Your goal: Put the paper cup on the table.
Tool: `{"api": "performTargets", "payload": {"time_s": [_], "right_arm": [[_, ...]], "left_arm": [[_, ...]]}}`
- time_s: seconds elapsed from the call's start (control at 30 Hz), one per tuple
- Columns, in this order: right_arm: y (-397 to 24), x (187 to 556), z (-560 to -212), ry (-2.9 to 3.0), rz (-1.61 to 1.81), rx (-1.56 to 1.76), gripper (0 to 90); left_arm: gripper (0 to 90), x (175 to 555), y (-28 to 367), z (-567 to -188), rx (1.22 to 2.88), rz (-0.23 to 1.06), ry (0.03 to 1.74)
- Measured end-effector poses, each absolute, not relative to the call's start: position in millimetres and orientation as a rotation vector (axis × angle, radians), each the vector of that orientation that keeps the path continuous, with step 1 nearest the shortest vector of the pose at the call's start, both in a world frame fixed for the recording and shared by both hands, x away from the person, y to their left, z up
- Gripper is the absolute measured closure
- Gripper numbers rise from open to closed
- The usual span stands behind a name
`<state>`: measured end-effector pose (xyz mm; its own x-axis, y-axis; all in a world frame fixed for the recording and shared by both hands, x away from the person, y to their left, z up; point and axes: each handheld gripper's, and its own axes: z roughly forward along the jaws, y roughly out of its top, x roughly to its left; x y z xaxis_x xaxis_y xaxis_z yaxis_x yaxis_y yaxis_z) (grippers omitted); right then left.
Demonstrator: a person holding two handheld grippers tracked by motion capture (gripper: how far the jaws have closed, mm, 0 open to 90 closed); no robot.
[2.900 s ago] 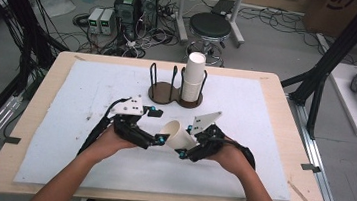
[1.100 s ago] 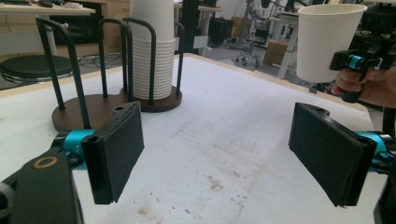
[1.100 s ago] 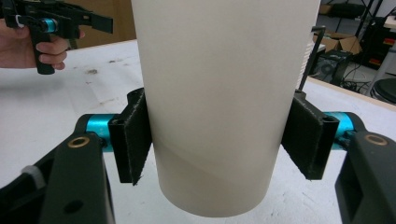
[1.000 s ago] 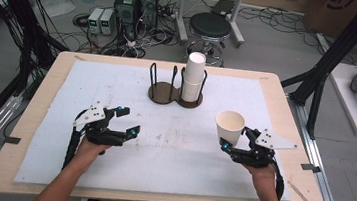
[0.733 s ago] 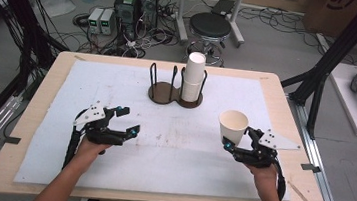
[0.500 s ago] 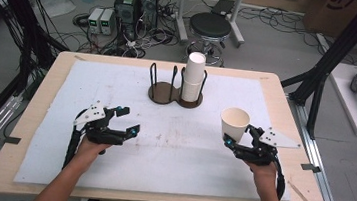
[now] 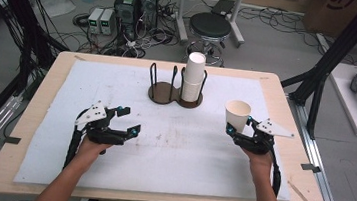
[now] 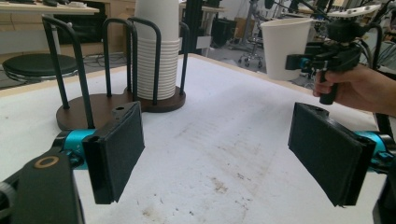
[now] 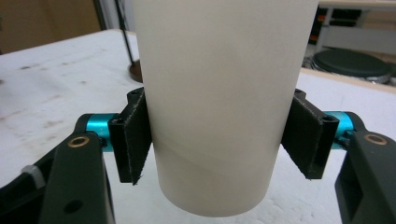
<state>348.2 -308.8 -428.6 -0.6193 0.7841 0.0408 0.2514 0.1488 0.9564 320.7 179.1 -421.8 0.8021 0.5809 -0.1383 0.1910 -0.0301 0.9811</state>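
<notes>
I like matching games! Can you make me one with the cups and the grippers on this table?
Things:
1. single paper cup
2. stack of cups
3. left gripper
4. stool

Places or states:
A. open, holding nothing
B. on the floor beyond the table
C. in the dark wire holder
D. upright, clamped in the right gripper

Pairs: 1-D, 2-C, 3-A, 4-B

Open white mat (image 7: 176, 150) lies between my two hands, w/ room to pass. At the far centre, the cup holder (image 7: 163, 91) w/ its upright black rods and cup stack (image 7: 193, 77) blocks the way. My right gripper (image 7: 239, 132), w/ paper cup (image 7: 236, 115), crowds the right edge
</notes>
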Motion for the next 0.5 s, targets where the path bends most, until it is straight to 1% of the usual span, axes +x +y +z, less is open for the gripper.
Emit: {"api": "performTargets", "payload": {"time_s": [0.4, 0.5], "right_arm": [[-307.8, 371.5, -449.9, 1.996, 1.348, 1.19, 32.1], [-308.2, 374.2, -449.8, 1.997, 1.337, 1.219, 32.1]], "left_arm": [[18.4, 320.8, 177.8, -422.9, 1.607, 0.35, 0.631], [18.4, 321.2, 177.8, -423.2, 1.608, 0.35, 0.633]]}}
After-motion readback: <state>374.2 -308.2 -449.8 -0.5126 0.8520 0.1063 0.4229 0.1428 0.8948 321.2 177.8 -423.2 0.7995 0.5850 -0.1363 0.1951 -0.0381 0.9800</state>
